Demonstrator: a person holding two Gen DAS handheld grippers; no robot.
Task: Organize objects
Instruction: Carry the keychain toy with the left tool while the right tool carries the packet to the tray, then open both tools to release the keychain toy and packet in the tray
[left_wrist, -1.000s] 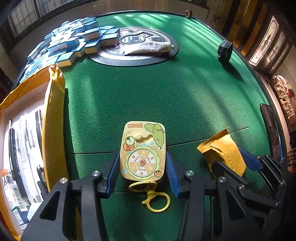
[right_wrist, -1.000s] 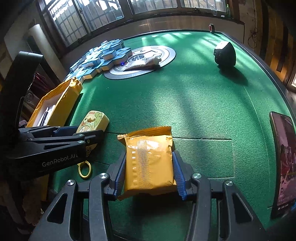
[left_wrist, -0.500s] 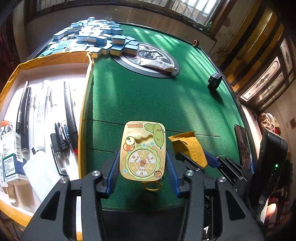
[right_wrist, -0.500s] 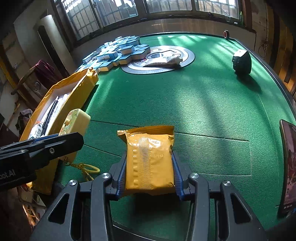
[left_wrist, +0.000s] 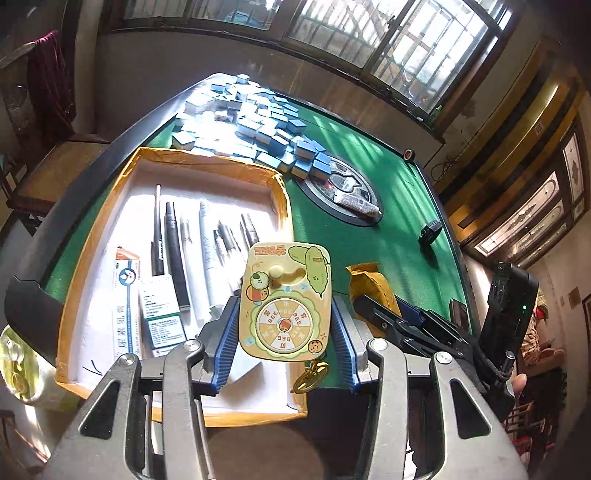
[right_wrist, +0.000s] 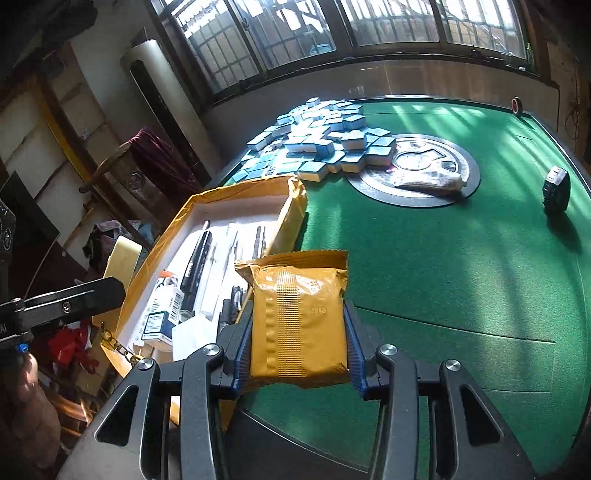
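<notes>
Left gripper (left_wrist: 284, 328) clamps a yellow cartoon keychain toy (left_wrist: 285, 301); right gripper (right_wrist: 298, 343) grips a crinkled orange packet (right_wrist: 298, 317).

toy (left_wrist: 284, 301) hides some of the pens (left_wrist: 207, 251) in the tray (left_wrist: 96, 236), packet (right_wrist: 300, 317) covers more, box (left_wrist: 127, 295) print is unreadable, phone (left_wrist: 458, 312) mostly behind the right gripper (left_wrist: 410, 317)

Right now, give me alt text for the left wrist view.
The left hand-held gripper holds a yellow cartoon keychain toy above the edge of a yellow-rimmed box of pens. Beyond, mahjong tiles are heaped on the green table.
</notes>
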